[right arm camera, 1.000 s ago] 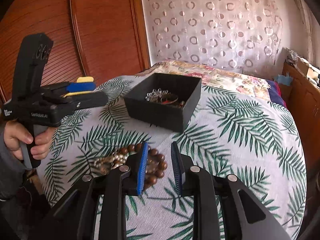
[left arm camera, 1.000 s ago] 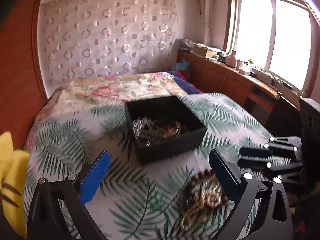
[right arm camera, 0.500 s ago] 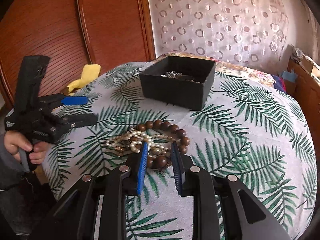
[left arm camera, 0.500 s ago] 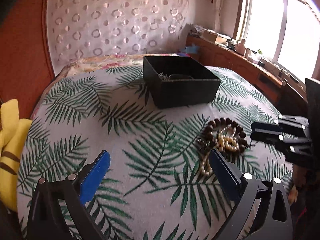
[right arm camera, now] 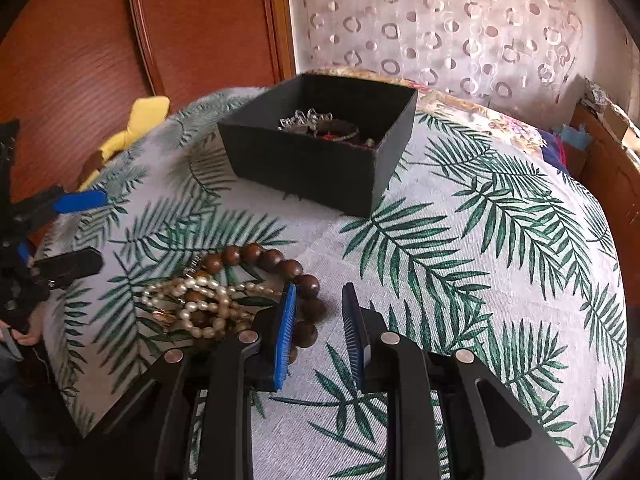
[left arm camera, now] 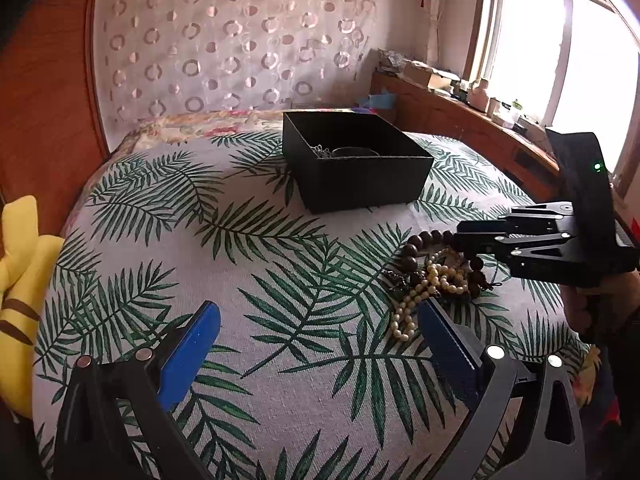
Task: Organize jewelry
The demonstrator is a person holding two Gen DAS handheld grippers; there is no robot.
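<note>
Left black two-finger tool with blue pads angling downward, jaws standing wide apart, right black tool with blue pads tilting down, jaws narrowly parted, gripping nothing

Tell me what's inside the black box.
The black box holds a silvery chain piece and a dark bangle with something red. Its near wall hides the rest of the floor.

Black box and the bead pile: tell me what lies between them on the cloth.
Nothing lies there. In the right wrist view, only bare palm-leaf cloth separates the black box from the bead pile; the left wrist view shows the same gap.
</note>
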